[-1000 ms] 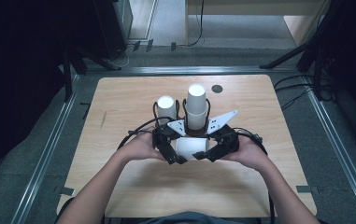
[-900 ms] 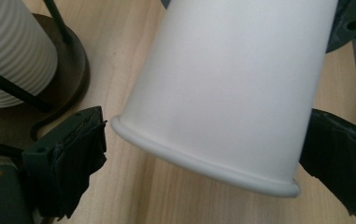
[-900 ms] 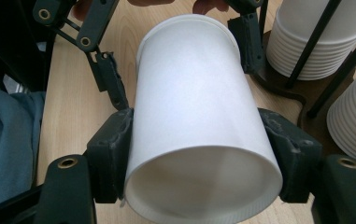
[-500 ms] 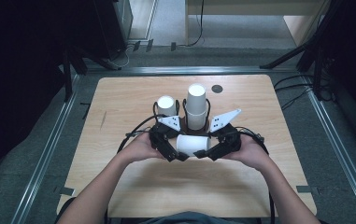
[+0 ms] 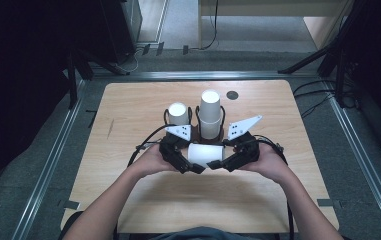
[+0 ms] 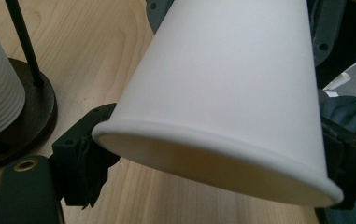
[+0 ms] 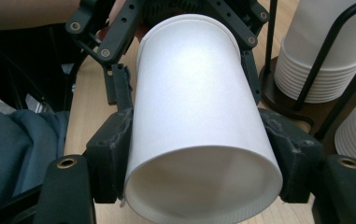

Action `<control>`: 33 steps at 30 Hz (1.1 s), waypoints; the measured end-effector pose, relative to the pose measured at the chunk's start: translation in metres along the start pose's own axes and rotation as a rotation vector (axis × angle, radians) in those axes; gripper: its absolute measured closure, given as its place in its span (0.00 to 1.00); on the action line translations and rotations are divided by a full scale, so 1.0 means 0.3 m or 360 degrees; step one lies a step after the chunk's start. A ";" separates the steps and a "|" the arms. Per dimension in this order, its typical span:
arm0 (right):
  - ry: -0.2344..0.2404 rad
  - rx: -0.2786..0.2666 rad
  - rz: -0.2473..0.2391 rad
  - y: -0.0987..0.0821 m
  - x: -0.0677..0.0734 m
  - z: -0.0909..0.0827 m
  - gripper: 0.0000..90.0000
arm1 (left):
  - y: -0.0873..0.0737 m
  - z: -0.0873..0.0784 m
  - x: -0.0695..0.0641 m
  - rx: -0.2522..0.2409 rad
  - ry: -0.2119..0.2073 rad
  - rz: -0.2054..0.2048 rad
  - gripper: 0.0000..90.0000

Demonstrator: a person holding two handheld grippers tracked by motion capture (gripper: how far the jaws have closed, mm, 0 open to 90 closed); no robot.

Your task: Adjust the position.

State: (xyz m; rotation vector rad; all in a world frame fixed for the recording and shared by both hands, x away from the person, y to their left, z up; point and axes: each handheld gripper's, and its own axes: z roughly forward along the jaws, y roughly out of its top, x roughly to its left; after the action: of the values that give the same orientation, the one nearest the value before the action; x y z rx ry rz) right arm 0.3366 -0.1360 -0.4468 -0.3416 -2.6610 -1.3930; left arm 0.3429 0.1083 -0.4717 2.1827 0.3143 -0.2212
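I see the table (image 5: 143, 200) bearing two cup stacks (image 5: 210, 117) in a rack. Near me a white paper cup (image 5: 204, 153) lies sideways between both tools: my right hand-held gripper (image 5: 219, 164) clamps it, and my left hand-held gripper (image 5: 196, 169) has just been closing on its rim end.

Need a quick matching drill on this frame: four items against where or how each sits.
Items:
1. cup
2. tall stack
3. short stack
4. dark spot

Places, high view:
a. flat on the table, behind the stacks
b. on its side, nearest the person
c. holder on the left
d. holder on the right

Pairs: 1-b, 2-d, 3-c, 4-a
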 end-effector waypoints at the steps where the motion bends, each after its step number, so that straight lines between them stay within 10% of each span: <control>1: 0.0013 -0.0005 0.0006 -0.001 -0.001 -0.002 0.36 | -0.001 -0.004 0.001 -0.0005 -0.0007 -0.0001 0.20; 33: -0.0051 0.0090 0.0012 -0.017 -0.009 0.018 0.28 | 0.017 -0.067 0.006 0.0087 0.0071 0.0034 0.28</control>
State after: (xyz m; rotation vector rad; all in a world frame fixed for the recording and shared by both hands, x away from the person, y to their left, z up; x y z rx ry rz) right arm 0.3378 -0.1348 -0.4546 -0.3704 -2.7155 -1.3185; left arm 0.3471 0.1219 -0.4566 2.2466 0.3131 -0.1711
